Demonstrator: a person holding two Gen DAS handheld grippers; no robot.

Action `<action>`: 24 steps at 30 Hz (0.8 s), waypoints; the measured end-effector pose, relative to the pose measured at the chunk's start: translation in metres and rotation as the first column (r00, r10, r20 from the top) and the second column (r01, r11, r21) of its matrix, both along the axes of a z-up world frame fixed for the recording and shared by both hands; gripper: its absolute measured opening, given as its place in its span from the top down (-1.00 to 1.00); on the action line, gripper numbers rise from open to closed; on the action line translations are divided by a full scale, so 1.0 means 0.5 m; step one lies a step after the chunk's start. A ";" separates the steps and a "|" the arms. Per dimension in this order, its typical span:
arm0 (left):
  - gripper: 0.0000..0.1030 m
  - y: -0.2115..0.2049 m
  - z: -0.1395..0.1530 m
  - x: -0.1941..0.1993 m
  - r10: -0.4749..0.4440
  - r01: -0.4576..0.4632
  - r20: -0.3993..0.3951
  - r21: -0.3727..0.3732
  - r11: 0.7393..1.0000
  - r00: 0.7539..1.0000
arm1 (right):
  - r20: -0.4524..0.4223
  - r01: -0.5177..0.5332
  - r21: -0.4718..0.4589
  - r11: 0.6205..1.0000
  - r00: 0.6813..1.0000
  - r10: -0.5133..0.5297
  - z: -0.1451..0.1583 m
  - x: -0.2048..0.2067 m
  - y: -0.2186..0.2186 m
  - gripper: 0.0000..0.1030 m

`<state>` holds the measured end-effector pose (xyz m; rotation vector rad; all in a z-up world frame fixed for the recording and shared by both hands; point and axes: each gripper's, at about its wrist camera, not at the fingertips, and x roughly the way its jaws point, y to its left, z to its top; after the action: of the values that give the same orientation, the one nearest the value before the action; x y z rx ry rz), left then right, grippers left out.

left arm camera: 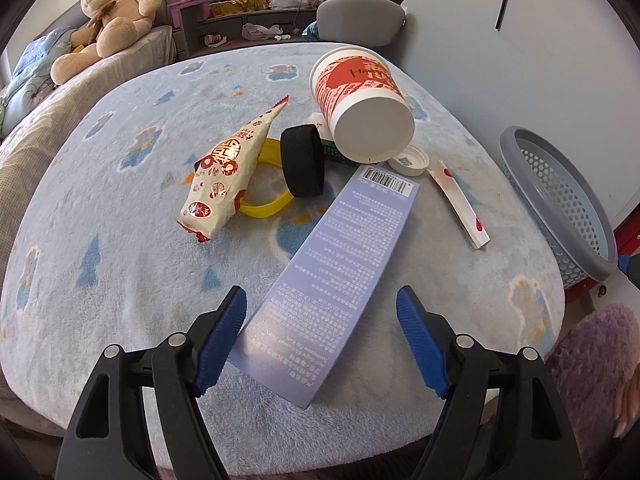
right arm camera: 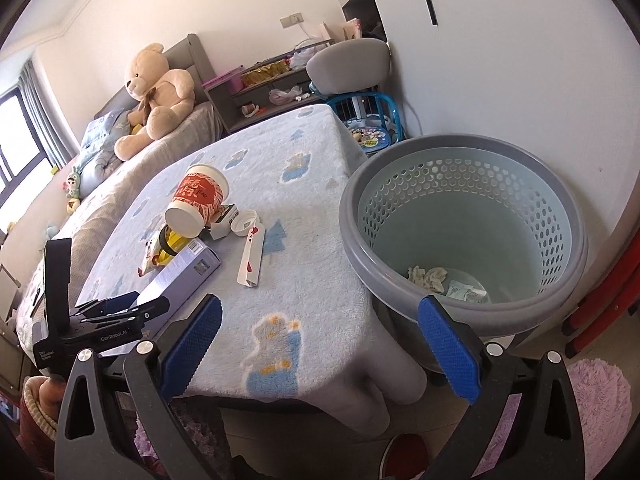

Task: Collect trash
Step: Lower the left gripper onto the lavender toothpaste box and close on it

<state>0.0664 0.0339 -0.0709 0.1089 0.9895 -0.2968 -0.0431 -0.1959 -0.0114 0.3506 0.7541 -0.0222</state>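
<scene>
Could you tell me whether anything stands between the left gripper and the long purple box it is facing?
Nothing visible does. The left gripper is open, and the near end of the purple box already lies between its fingers on the blanket. The cup and snack bag lie beyond the box.

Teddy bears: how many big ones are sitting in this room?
1. The big tan teddy bear sits on the bed behind the blanket-covered table, by the headboard. Smaller toys lie near the pillows; others may be hidden.

Black tools (left arm camera: 322,336), blue ribbed pads, silver screws.
</scene>
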 end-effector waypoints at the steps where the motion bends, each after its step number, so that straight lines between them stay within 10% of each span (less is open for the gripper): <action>1: -0.44 -0.002 0.000 -0.003 -0.004 0.004 -0.001 -0.002 1.000 1.000 | 0.000 0.000 0.001 1.000 1.000 0.000 0.001 0.000 0.000 -0.87; 24: -0.44 -0.047 0.005 0.020 -0.004 0.004 0.010 -0.001 1.000 1.000 | 0.004 -0.011 -0.004 1.000 1.000 0.011 0.012 -0.008 0.020 -0.87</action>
<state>0.0763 0.0102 -0.0683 0.1111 0.9788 -0.3002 -0.0469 -0.1860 -0.0056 0.3427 0.7516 -0.0125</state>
